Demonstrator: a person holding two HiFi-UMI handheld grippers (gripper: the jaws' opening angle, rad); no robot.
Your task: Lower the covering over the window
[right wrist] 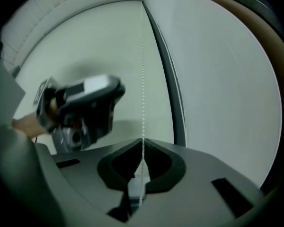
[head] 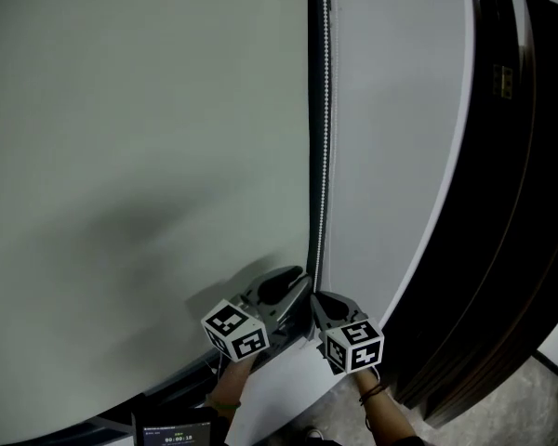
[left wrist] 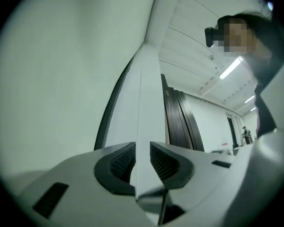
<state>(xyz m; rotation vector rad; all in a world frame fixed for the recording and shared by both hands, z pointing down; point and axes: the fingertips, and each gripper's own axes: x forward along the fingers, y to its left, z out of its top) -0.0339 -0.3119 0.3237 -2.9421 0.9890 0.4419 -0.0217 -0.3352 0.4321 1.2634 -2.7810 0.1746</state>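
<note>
Presently, white beaded chain [right wrist: 143, 79] is being pulled in clenched right gripper [right wrist: 142, 144] fingers; left gripper [left wrist: 143, 151], fingers released, likely regrasping higher next.

roller blind [head: 139, 137]: matt smooth cloth | bead chain [head: 325, 110]: white plastic-looking beads | left tongs [left wrist: 143, 157]: matt grey plastic, black ribbed pads [left wrist: 124, 162] | panels [head: 511, 203] at 3 o'clock: dark, slight sheen

Bead chain [head: 326, 110] cut off at frame top. Left hand [head: 228, 390], right hand [head: 379, 400] cut by bottom edge. Screen [head: 175, 432] print, bottom left, unreadable.
</note>
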